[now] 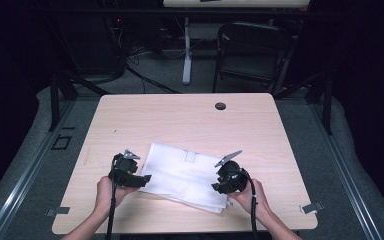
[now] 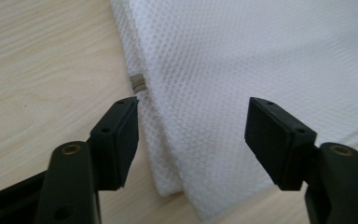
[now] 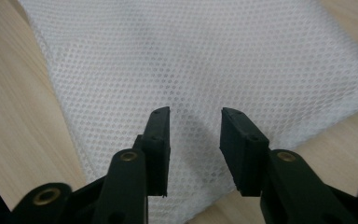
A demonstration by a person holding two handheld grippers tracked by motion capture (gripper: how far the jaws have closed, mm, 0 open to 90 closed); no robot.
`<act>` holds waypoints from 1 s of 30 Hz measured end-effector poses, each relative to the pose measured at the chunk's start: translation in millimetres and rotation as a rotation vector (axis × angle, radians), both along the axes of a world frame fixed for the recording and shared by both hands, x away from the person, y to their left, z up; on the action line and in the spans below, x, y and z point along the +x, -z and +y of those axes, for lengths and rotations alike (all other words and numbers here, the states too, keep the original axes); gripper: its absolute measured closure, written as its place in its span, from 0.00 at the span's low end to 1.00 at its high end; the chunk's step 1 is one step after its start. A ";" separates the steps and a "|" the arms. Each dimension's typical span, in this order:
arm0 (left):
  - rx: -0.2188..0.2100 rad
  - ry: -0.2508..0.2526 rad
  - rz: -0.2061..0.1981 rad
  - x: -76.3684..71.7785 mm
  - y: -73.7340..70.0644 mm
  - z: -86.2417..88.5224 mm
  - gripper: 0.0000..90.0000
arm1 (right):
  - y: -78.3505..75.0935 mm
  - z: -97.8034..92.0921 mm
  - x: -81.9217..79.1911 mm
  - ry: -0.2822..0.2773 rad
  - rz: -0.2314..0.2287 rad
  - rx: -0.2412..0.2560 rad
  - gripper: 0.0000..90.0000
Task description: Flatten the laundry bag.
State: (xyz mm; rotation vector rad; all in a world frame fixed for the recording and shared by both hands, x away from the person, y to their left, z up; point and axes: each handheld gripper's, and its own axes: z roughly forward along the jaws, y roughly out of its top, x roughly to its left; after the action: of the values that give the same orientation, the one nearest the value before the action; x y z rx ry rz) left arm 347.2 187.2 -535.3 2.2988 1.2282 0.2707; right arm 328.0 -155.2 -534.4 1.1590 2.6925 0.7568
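A folded white mesh bag (image 1: 185, 175) lies flat on the wooden table (image 1: 180, 120), near its front edge. My left gripper (image 1: 141, 179) is at the bag's left edge, open wide, its jaws straddling the folded mesh (image 2: 242, 60) just above it. A small metal zipper pull (image 2: 139, 83) peeks out beside the left jaw. My right gripper (image 1: 215, 186) hovers over the bag's right end, jaws partly open with a narrow gap and nothing pinched; the mesh (image 3: 191, 60) lies under them. My left gripper (image 2: 191, 135) and right gripper (image 3: 195, 149) each show both pads.
A dark round cable hole (image 1: 220, 106) sits near the table's far edge. Metal clamps (image 1: 312, 207) mark the front corners. A black folding chair (image 1: 252, 50) and a white desk leg (image 1: 186, 50) stand beyond the table. Bare wood lies behind the bag.
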 end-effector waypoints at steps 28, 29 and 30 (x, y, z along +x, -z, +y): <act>0.067 0.122 0.096 -18.6 19.1 -23.8 0.98 | 16.4 -17.0 11.6 0.026 0.023 -0.060 1.00; 0.071 0.127 0.095 -19.5 19.0 -24.8 0.98 | 16.6 -17.8 11.5 0.026 0.027 -0.057 1.00; 0.068 0.131 0.099 -20.2 18.9 -25.5 0.98 | 16.1 -19.0 11.6 0.024 0.032 -0.061 1.00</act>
State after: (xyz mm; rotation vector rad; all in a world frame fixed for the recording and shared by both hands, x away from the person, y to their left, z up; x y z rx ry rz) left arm 327.0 161.7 -554.3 2.4652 1.1245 0.1557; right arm 339.5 -174.2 -550.4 1.1975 2.7014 0.6537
